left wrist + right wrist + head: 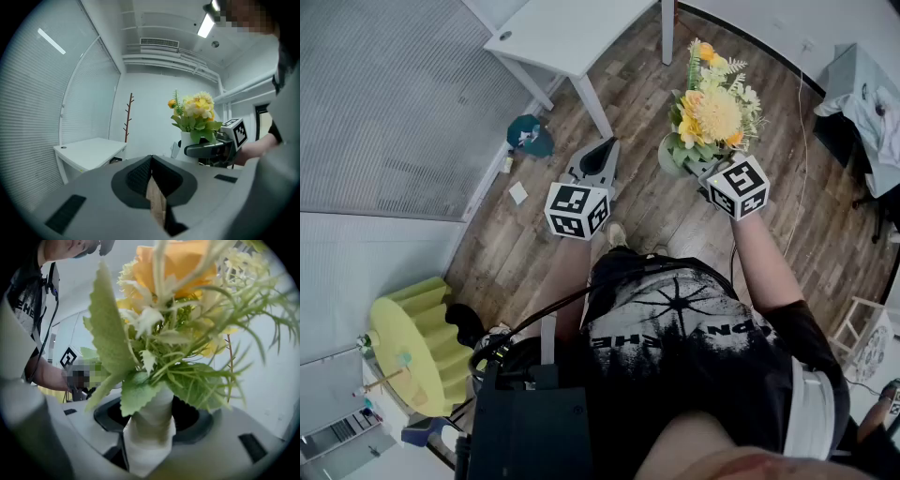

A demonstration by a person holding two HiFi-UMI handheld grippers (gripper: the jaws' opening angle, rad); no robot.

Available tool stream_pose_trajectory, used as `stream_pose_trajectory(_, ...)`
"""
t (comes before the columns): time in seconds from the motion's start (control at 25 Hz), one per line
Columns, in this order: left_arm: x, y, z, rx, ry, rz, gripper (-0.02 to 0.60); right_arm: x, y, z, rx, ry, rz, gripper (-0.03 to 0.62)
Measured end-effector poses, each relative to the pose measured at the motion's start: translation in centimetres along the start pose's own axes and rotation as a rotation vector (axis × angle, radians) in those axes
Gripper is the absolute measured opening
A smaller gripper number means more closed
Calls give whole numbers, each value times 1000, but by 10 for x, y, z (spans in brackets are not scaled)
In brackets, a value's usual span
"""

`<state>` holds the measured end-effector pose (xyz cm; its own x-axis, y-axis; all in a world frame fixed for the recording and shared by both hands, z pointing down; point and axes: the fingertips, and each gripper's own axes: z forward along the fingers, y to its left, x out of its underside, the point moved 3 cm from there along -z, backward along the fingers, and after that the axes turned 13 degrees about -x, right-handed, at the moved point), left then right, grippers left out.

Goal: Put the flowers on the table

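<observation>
The right gripper (pixel 705 173) had its fingers closed on the neck of a white vase (pixel 150 432). They stood fairly wide because the vase filled the gap between them. The flowers (pixel 712 108) rose straight out past the fingertips: a big pale yellow bloom, orange ones around it, and green leaves and ferny sprigs. Vase and flowers hung in the air over the wooden floor (pixel 647 216), touching nothing but the fingers.

The left gripper (pixel 602 155) was level with it, off to the left of the flowers. Its fingers were pressed together at the tips and held nothing; only a sliver of floor showed between them.

The white worktop (pixel 572 33) stood beyond the left fingers and a little to their left, well apart from the flowers. A thin brown coat stand (pixel 129 117) stood against the wall past it.

On the floor to the left of the left fingers lay a teal thing (pixel 530 136) and a small white scrap (pixel 518 193).

Each gripper carried a cube (pixel 739 186) with black-and-white square markers and no words on it. The person's black T-shirt (pixel 675 319) had a white starburst print with white lettering on either side of it, too creased for me to read.
</observation>
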<state>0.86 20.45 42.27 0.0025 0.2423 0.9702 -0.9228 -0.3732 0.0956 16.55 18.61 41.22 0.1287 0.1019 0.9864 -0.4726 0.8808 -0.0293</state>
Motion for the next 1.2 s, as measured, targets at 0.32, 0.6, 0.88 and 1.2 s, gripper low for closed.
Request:
stream_pose_trajectory(0.32,-4,-9,1,-5,-9,-5,12,-3,-1,1,-23,9,-12,252)
stream_pose_trajectory(0.6,-5,-10,3,-20,-11,-3,12,-8,-5,1,-40,-19,-4,253)
stream_pose_trajectory(0.88,-6,-14,4,-32,-12,1,14,-7,-8,-3,-36,-17,-9,253)
stream_pose_trajectory(1.2,-5,-16,4,-41,0,13,12,-5,-12,-3,-35,-4,-1,253)
